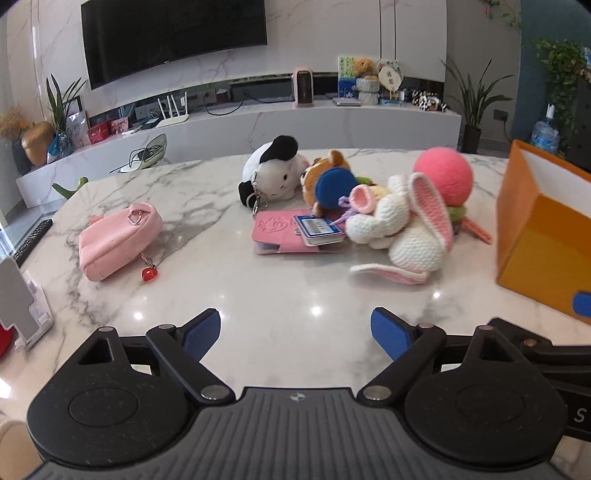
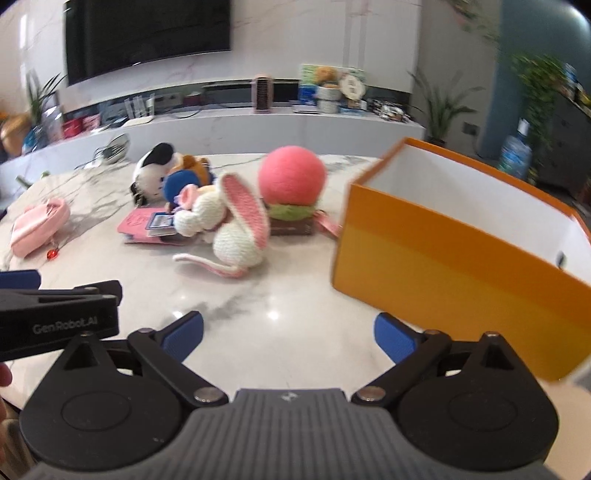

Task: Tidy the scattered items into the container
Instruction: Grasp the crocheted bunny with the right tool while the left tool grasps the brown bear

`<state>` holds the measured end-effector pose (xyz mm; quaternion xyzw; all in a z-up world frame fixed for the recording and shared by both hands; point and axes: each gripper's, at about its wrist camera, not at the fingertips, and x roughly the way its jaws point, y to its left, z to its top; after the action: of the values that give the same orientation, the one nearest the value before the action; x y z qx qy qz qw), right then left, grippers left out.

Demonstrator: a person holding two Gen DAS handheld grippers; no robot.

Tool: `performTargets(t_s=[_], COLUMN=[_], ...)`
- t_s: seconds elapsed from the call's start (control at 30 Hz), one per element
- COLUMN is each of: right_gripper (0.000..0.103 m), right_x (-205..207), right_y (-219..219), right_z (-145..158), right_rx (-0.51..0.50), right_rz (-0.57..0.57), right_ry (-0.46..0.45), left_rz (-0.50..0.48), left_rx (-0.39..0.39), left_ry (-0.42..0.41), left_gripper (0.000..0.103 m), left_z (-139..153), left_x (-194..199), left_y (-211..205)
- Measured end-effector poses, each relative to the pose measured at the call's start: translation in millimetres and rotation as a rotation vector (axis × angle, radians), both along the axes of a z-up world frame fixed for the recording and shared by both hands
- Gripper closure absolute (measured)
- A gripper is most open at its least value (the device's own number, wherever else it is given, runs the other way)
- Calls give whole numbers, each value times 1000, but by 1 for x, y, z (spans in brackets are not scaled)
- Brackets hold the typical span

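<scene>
1. Left gripper [image 1: 295,326] and right gripper [image 2: 288,330] hovering over the marble tabletop [image 1: 258,288], fingers gaping wide, gripping nothing.
2. Toys, including crochet rabbit [image 1: 406,229], lying mid-frame; pink pouch [image 1: 118,240] left.
3. Orange box [image 2: 443,266] sitting right; TV [image 1: 166,33] hanging upper left.

Bench [image 1: 288,295]: polished grey-veined marble, glossy, mirroring ceiling lights.
Orange box [image 2: 454,273]: smooth matt card, white inside.
Rabbit [image 1: 402,229]: knobbly crocheted yarn, white and pink.
Pink ball [image 1: 443,177]: fuzzy felt.
Pink pouch [image 1: 118,240]: smooth leather-look, metal ring, glossy red charm.
Panda [image 1: 273,177]: soft plush.
Jaws: ribbed blue pads, matt black plastic arms.
</scene>
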<state>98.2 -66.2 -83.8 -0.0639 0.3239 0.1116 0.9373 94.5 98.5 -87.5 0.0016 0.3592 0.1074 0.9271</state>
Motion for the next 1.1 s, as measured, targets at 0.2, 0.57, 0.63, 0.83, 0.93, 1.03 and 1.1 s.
performTargets(t_s=[0.2,0.57,0.63,0.83,0.93,1.03,1.1], right_gripper=[28,28,28,46,51,54,55], right_x=[39,110,120,126,125,122,117], right_y=[25,51,55,59,58,54,52], right_z=[-10,-27,-31,-41,-40,-35,-29], right_rx=[-25,-91,-88,-67,-72,-67,-66], right_rz=[102,186,190,240,259,270,281], right_ry=[-7,-14,-15,-36,-37,-47,-73], left_rz=[18,30,36,0,-1,-2,-10], left_rx=[24,45,48,65,71,74,91], left_ry=[36,49,47,40,39,33,24], left_gripper=[10,11,11,11,11,11,12], left_z=[-12,-25,-28,-29,-26,-20,-13], left_x=[27,77,81,86,88,89,89], left_y=[11,28,30,25,21,15,10])
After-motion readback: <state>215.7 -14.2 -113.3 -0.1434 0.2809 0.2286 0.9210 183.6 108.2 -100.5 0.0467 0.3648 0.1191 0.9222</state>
